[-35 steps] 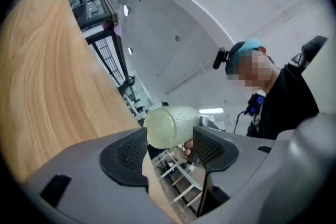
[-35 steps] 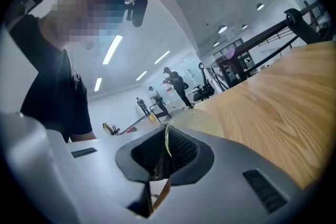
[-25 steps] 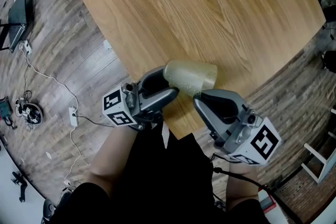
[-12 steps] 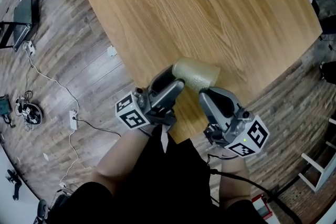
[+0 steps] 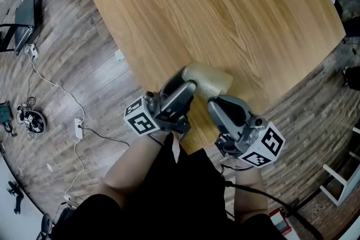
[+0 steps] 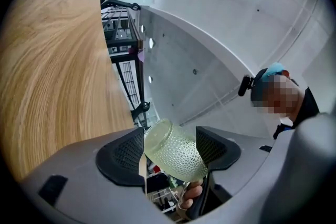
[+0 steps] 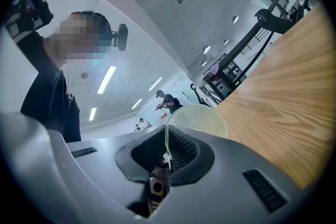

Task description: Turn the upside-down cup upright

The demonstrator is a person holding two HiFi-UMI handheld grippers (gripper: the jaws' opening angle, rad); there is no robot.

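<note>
Cup point(image 5: 209, 78): pale green, pebbled glass, lying on its side just over the desk point(image 5: 225, 8), by the desk corner nearest the person. Can't tell if it touches the wood. In head view the narrower base end points twd the desk's left side and the wider mouth end twd its right.

L gripper point(image 5: 190, 80) comes in over the desk's near-left edge, its jaws either side of the cup's base end. In the left gripper view the cup point(image 6: 173, 152) sits btwn the two black pads of the L gripper point(image 6: 170, 149). The jaws have just been opening, and a thin sliver of gap shows at one pad, so the grip is released w/ the cup btwn.

R gripper point(image 5: 212, 99) comes in over the desk's near corner. In the right gripper view its pads point(image 7: 181, 150) are nearly together, clenched on the thin wall at the cup's mouth. The rest of the cup point(image 7: 197, 117) bulges beyond them, w/ the desk point(image 7: 283, 113) to the right.

Off the desk's left side, a power strip point(image 5: 78, 124) and cables lie on the plank floor point(image 5: 67, 64).
</note>
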